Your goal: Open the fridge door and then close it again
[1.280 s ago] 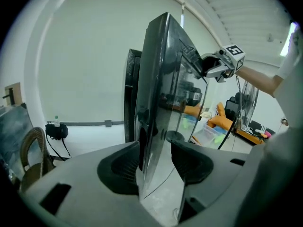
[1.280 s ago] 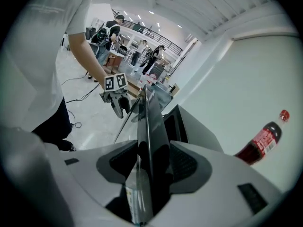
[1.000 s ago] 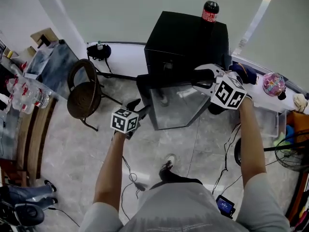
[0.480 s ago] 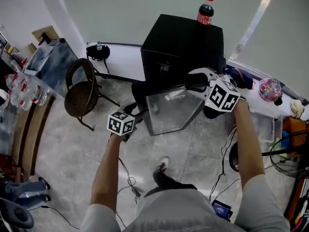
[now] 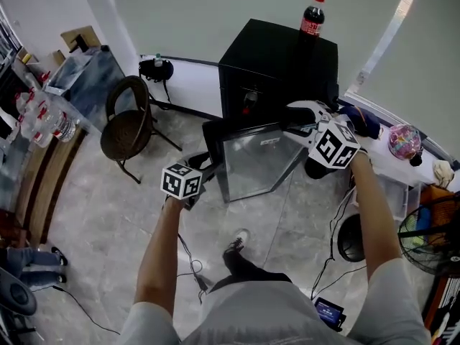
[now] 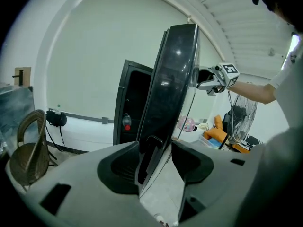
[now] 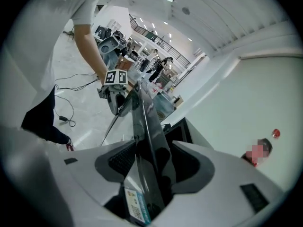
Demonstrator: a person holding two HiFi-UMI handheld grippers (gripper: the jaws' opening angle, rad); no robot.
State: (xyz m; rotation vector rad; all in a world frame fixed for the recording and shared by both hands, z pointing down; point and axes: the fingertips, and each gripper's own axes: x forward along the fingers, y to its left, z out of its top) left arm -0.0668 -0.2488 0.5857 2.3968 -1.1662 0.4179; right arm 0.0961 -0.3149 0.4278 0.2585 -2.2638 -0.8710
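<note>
**Fridge** (image 5: 287, 56): small black cabinet on the floor, back to the wall ledge. Its dark inside shows at the front.

**Door** (image 5: 251, 160): partly open and swung out toward the person, with its shiny face outward. The free edge stands well clear of the cabinet.

**Left gripper** (image 6: 155, 144): at the door's free edge.
- The jaws stand wide and have just been closing.
- The door's edge and its dark handle strip stand between them.
- The edge lies against one pad, and a thin gap shows at the other, so there is no grip.

**Right gripper** (image 7: 154, 144): on the door at its other end, near the cabinet's corner.
- The jaws stand wide and have just been opening a little.
- The door fills the space between the pads, which lie against both its faces.

**Cola bottle** (image 5: 313, 16): upright on the fridge top, toward the back, red cap and label.

**Chair** (image 5: 126, 124): dark, round-backed, left of the fridge and well apart from it.

**Water bottles** (image 5: 43, 117): a clear cluster at the far left.

**Cables** (image 5: 194, 268): loose on the pale stone floor (image 5: 93, 228), near the person's shoe (image 5: 237, 243).

**Fan** (image 5: 431, 236): black wire cage at the right edge.

**Pink ball** (image 5: 405, 141): on the white ledge to the right of the fridge.
</note>
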